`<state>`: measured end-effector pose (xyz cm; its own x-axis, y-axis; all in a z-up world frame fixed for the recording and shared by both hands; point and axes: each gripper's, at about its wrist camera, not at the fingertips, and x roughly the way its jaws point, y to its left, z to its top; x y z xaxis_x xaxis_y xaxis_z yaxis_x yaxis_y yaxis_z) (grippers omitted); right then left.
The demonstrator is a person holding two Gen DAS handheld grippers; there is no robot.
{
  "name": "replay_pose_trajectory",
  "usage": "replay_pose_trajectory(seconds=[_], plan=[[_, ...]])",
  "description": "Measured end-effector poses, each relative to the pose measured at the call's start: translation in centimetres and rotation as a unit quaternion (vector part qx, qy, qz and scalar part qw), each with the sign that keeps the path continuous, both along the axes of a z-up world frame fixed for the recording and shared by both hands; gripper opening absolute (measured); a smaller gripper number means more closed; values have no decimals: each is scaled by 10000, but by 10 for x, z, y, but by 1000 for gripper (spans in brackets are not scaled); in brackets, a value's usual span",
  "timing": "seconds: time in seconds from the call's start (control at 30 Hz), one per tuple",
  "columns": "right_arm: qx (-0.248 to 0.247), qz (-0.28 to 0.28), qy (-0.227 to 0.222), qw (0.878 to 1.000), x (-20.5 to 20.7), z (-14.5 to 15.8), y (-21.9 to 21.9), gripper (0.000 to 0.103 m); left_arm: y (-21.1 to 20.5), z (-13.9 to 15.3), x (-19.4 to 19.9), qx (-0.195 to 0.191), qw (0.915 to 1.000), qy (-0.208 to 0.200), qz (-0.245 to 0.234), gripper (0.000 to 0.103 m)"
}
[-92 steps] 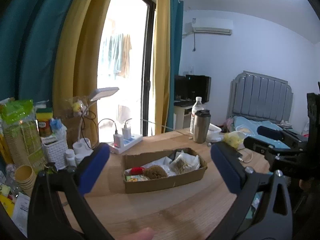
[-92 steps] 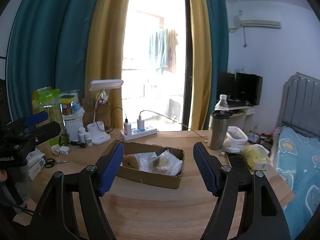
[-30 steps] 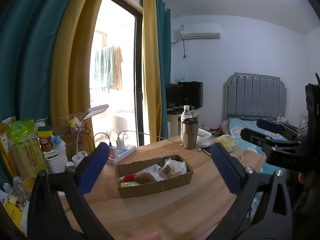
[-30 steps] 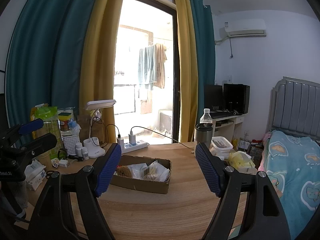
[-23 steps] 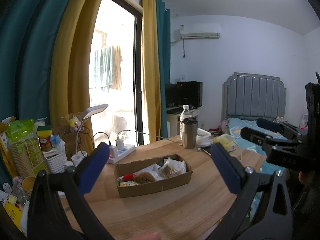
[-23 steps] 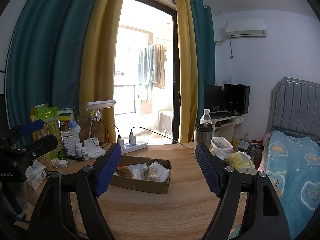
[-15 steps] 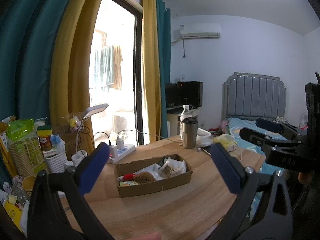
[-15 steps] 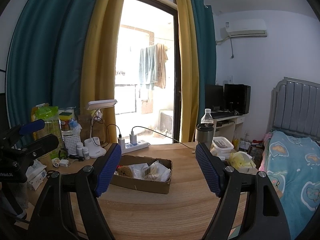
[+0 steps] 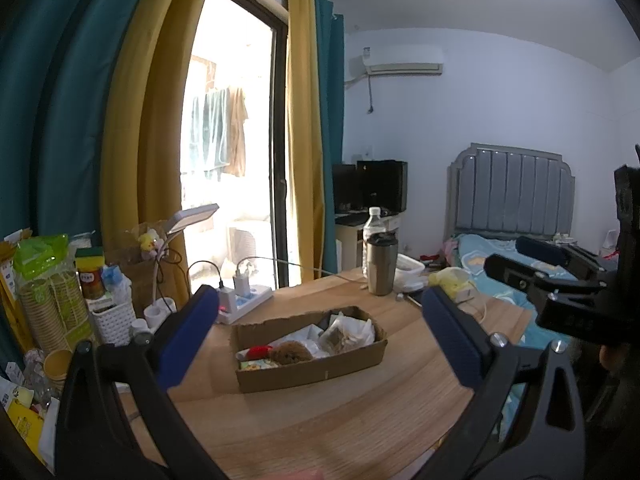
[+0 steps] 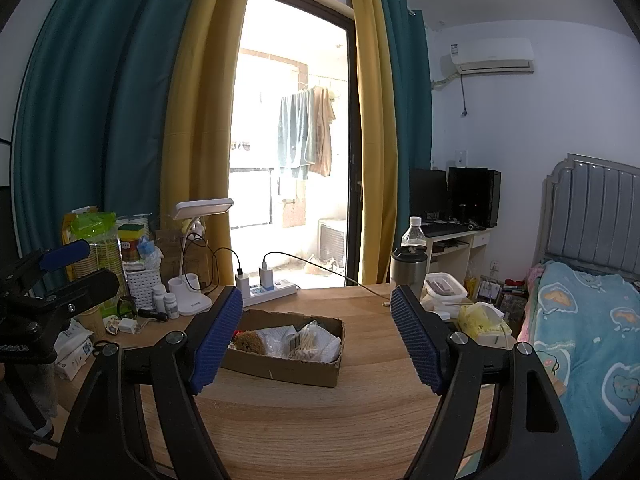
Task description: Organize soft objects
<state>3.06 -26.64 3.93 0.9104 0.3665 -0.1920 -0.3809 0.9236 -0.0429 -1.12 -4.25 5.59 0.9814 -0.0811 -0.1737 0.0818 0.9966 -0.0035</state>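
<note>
Your left hand-held gripper (image 9: pixel 316 334) hangs released above the light wooden desk (image 9: pixel 320 420), nothing between its blue pads. At its twelve o'clock sits the shallow brown cardboard box (image 9: pixel 310 364), holding a brown fuzzy sponge (image 9: pixel 290 352) and clear plastic packets (image 9: pixel 348 330). Your right hand-held gripper (image 10: pixel 316 338) is likewise released, the box at twelve o'clock.

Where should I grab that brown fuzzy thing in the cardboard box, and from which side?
Probably from above, across the middle of the brown fuzzy thing. The cardboard box walls it in, with a red item and plastic packets beside it, so a level approach looks blocked. Its rounded top sticks up, free to pinch.
</note>
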Motion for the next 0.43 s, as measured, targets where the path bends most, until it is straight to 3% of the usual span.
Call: replay_pose_trajectory(seconds=[0.3, 0.43], plan=[[-19, -7, 41, 10000, 2, -2, 1, 80, 1, -4, 4, 7, 10000, 33, 18, 102], [-31, -70, 289, 9996, 21, -19, 1, 80, 4, -13, 20, 58, 9997, 208, 67, 102]])
